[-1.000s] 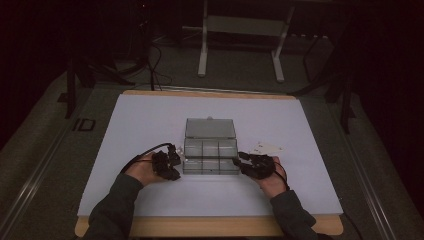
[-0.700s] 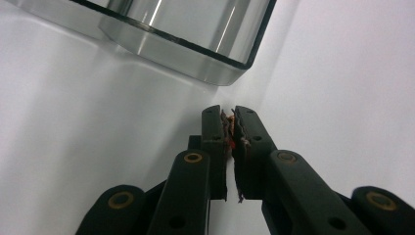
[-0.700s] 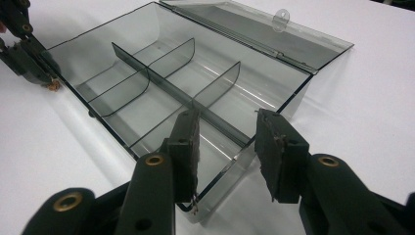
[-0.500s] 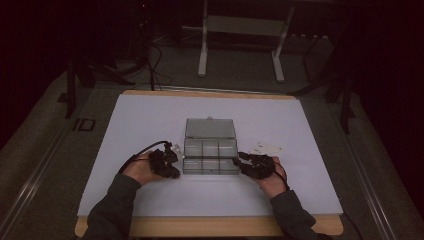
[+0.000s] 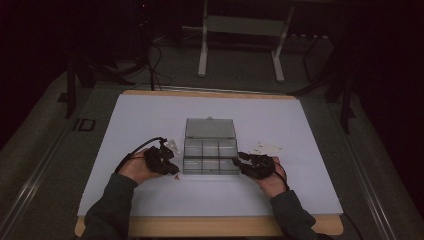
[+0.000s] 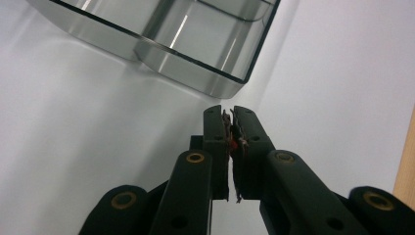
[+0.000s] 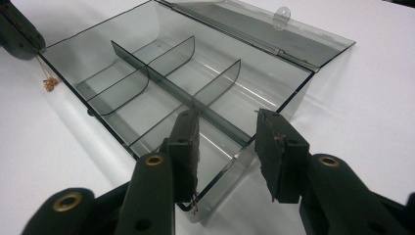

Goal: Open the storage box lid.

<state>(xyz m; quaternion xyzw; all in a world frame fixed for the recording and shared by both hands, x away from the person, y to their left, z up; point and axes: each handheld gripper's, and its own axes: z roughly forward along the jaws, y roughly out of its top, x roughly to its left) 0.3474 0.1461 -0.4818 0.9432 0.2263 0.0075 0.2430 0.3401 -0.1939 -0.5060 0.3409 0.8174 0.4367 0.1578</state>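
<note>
An open clear box (image 5: 210, 150) with divided compartments lies mid-table, its lid (image 7: 274, 34) folded back. Left of the box's front corner (image 6: 195, 63), my left gripper (image 5: 170, 165) is shut on a small thin reddish-brown piece (image 6: 235, 144) pinched between its pads. In the right gripper view, fine wires and a small brown bit (image 7: 49, 84) hang from the left gripper (image 7: 19, 29) to the table. My right gripper (image 5: 244, 162) stands open at the box's front right corner (image 7: 220, 196), one jaw over the compartment and one outside. The compartments look empty.
Small white pieces lie on the white table sheet left of the box (image 5: 172, 145) and right of it (image 5: 267, 148). A tiny brown speck (image 5: 176, 176) sits beside the left hand. The table's wooden front edge (image 5: 210, 226) is close to the forearms.
Both hands stay nearly where they were beside the box; the left gripper has shifted only slightly.
</note>
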